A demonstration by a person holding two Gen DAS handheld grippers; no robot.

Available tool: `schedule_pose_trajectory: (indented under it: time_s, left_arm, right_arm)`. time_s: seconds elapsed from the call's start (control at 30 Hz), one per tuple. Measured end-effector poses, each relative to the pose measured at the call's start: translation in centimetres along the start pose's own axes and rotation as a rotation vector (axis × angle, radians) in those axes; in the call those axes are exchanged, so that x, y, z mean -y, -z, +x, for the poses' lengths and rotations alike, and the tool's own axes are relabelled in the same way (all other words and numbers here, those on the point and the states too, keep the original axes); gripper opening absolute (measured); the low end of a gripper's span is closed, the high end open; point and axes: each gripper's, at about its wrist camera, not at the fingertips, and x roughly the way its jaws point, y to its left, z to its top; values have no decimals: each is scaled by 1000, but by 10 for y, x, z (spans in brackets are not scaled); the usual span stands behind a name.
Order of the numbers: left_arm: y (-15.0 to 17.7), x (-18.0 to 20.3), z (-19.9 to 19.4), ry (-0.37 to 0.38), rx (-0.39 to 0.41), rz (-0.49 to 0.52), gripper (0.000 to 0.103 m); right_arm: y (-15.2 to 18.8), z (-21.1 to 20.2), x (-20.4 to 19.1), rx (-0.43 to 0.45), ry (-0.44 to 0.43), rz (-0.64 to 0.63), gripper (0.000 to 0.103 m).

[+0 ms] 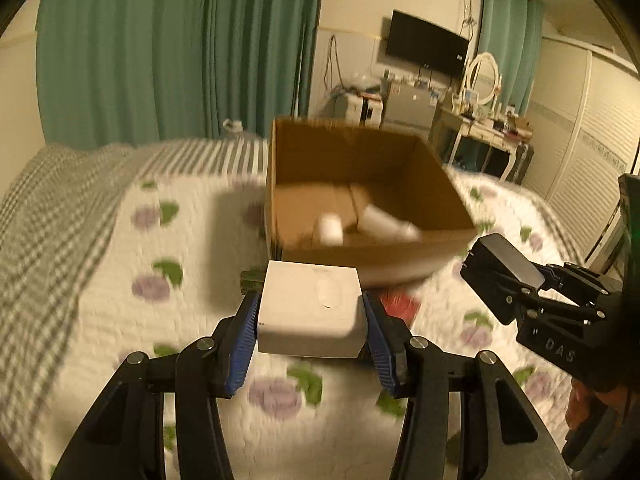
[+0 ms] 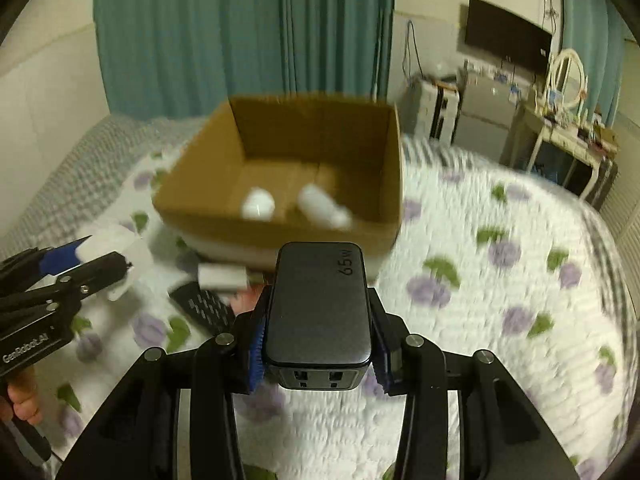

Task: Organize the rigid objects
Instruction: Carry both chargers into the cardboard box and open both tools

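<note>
Left gripper (image 1: 310,312) clenched on white block (image 1: 310,308), pads pressing both sides, held above quilt (image 1: 120,280). Right gripper (image 2: 318,320) clamped on dark 65W charger (image 2: 318,304). Cardboard box (image 2: 384,168) just ahead of both claws, two white items (image 2: 258,203) inside. Black remote (image 2: 206,306) ahead-left of right claw, on quilt

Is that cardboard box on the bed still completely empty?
No, the cardboard box already holds two white bottles lying on its floor, seen from the right wrist view.
</note>
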Motion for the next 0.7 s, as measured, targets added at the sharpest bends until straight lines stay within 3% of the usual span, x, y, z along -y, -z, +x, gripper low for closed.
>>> schedule_pose_trajectory:
  time_s: [0.17, 0.23, 0.33, 0.7]
  left_arm:
    - [-56, 9, 2, 13, 83, 38, 52]
    - [-79, 8, 15, 30, 88, 35, 52]
    - [-103, 9, 44, -6, 85, 63, 52]
    - [-75, 16, 131, 6, -41, 112, 52]
  right_arm:
    - [-42, -8, 4, 74, -1, -23, 41]
    - [-57, -1, 6, 84, 0, -27, 41]
    - [-71, 15, 10, 90, 6, -30, 41]
    - [-73, 65, 40, 67, 12, 24, 41]
